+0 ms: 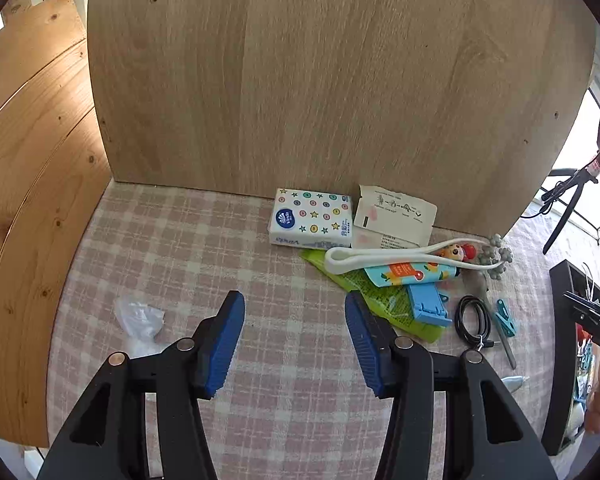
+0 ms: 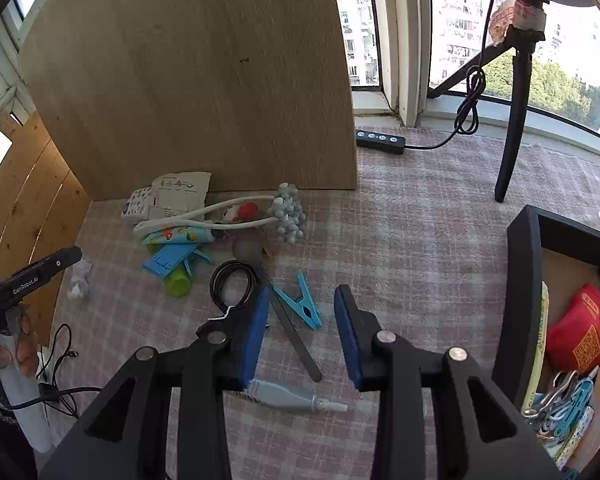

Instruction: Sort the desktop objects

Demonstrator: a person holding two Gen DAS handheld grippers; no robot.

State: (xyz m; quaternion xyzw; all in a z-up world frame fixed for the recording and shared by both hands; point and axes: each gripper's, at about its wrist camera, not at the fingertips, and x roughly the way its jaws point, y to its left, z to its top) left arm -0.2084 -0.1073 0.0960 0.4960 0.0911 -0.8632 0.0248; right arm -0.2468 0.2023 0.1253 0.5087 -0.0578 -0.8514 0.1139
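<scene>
My left gripper [image 1: 293,300] is open over bare checked cloth, with nothing between its blue pads. Ahead and to its right lies a pile: a tissue pack [image 1: 311,219], a paper card [image 1: 396,216], a white massager [image 1: 400,256], a printed tube [image 1: 412,274], a blue stand [image 1: 428,306] and a green bag [image 1: 364,288]. My right gripper [image 2: 303,292] is also open, hanging above a blue clothespin [image 2: 304,306] and a dark nail file [image 2: 296,336]. A grey tube [image 2: 296,396] lies under its left finger. A black cable coil [image 2: 234,284] sits just left.
A tall wooden board [image 1: 320,80] stands behind the pile. A black box [image 2: 516,300] with several sorted items is at the right. Crumpled plastic [image 1: 138,320] lies at the left. A tripod leg [image 2: 512,128] and a power strip [image 2: 380,141] stand by the window.
</scene>
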